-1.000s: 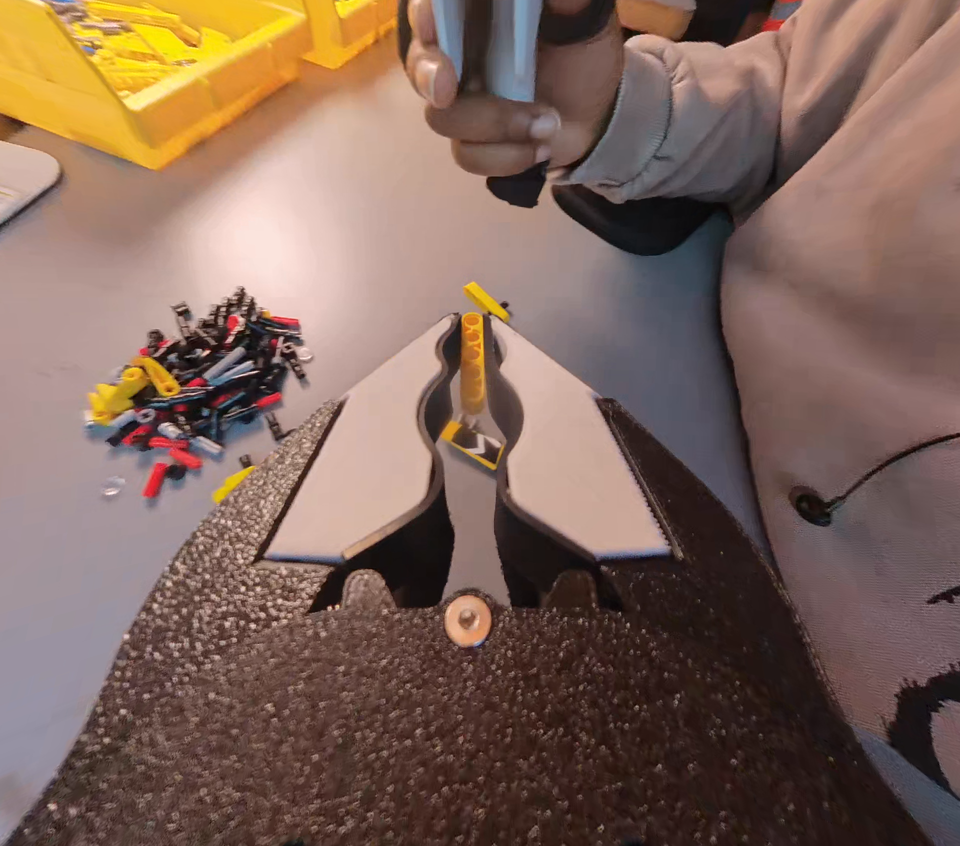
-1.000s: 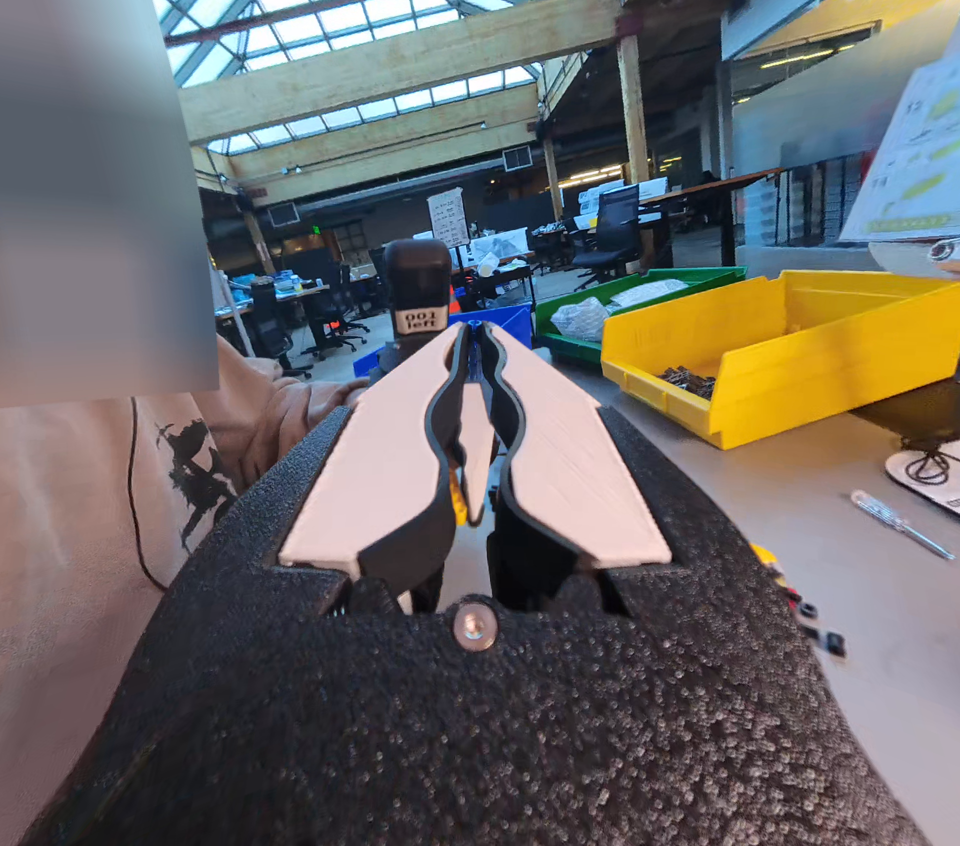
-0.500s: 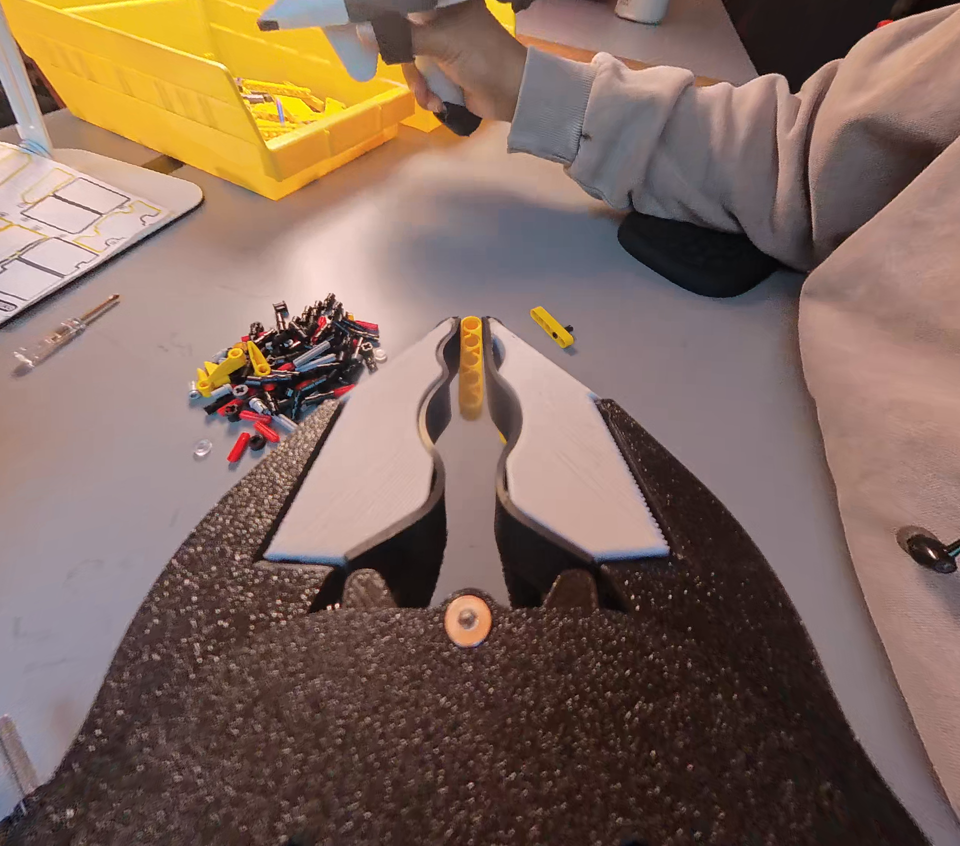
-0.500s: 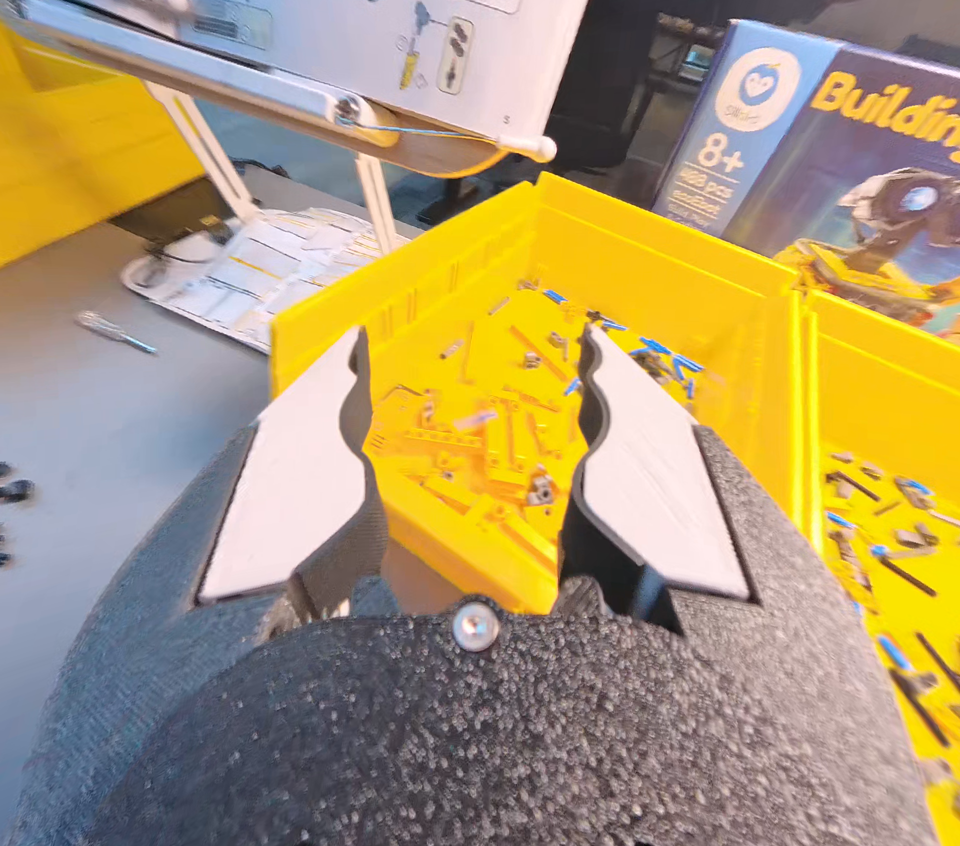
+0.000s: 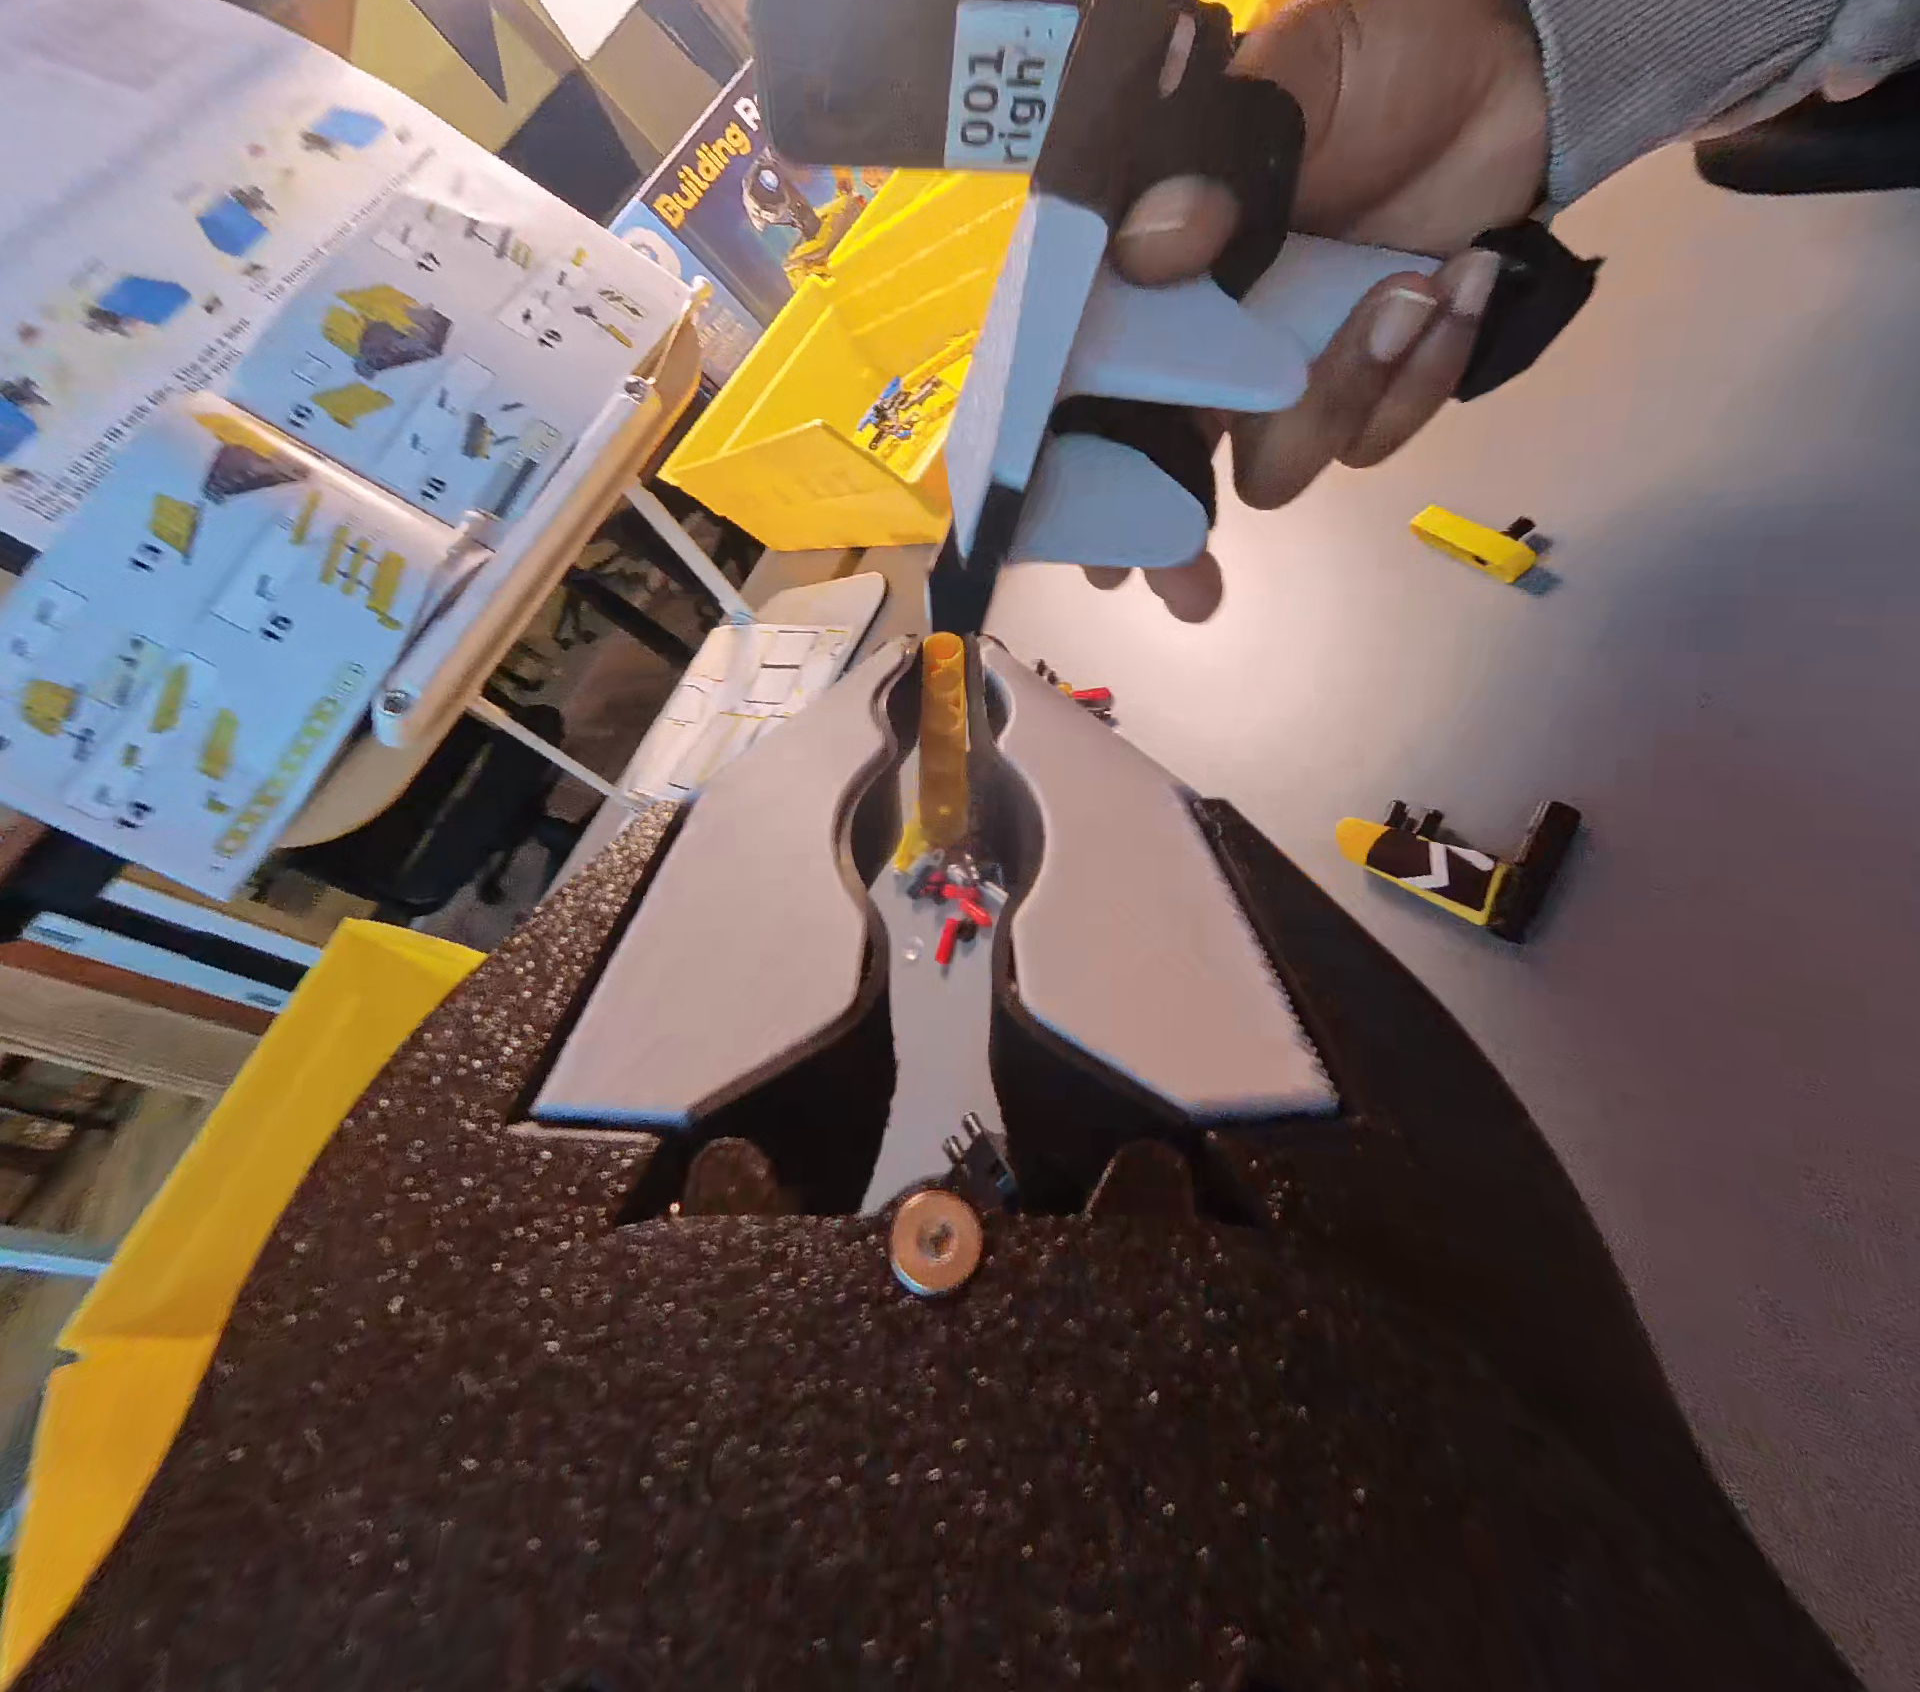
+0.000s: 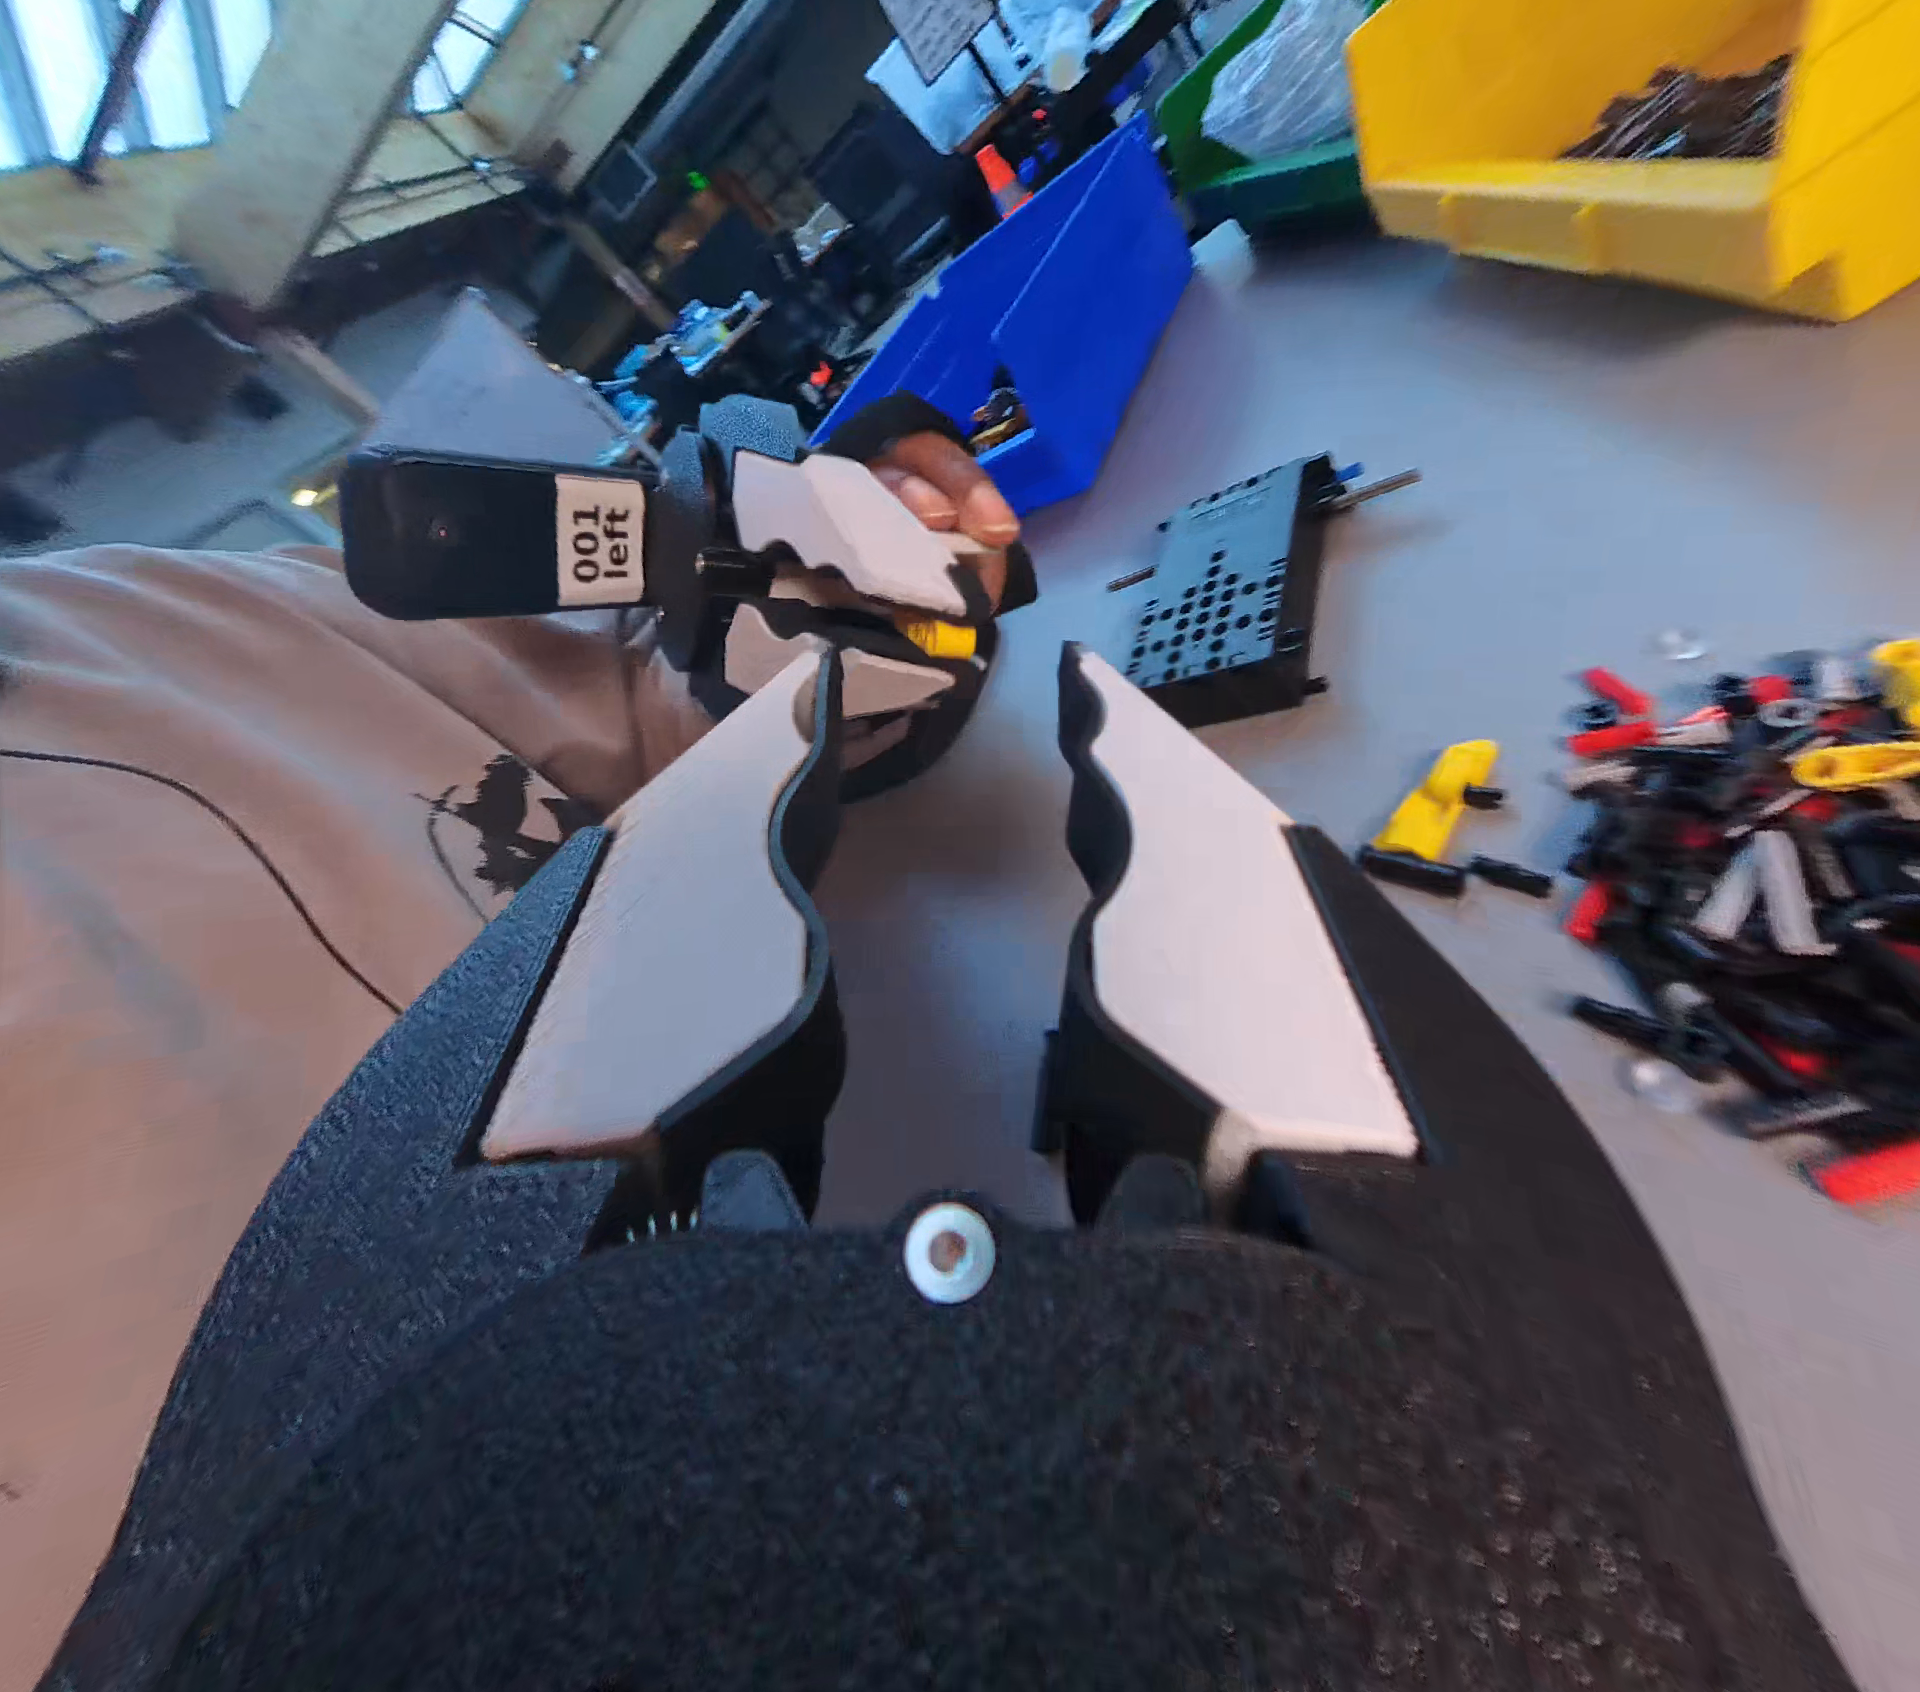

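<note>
Standing at the far left edge of the table, an instruction booklet (image 5: 312, 354) leans open on a wire stand (image 5: 540, 541), propped so its pages face the person working. Behind it a yellow bin (image 5: 831, 395) of loose parts sits along the table's far edge, with a printed box (image 5: 727, 167) upright behind the bin.

The left gripper (image 5: 943, 686) is clenched on a yellow holed beam (image 5: 943, 738); the beam stands up between the fingertips and pokes a little past them, lifted clear of the table, probably so its free end can be reached. In the right wrist view the same beam shows only as a small yellow end (image 6: 940, 636) in that claw.

Just right of it, the right gripper (image 6: 940, 666) is released, its jaws well apart and holding nothing, tips pointed toward the left claw and near it. A hand (image 5: 1382, 188) wraps its grip, seen from the left wrist view.

On the grey table (image 5: 1662, 707) beyond lies a flat black plate (image 6: 1221, 593) with rows of holes, a blue bin (image 6: 1049, 333) behind it and a second yellow bin (image 6: 1621, 115) at the far right corner. Nearer, a small yellow piece with black pins (image 6: 1439, 801) lies just beside a heap of black, red and grey pins (image 6: 1756, 894), gathered loosely within reach. Two more pieces lie apart on the table: a short yellow beam (image 5: 1475, 543) and a yellow-and-black striped piece (image 5: 1444, 875).
</note>
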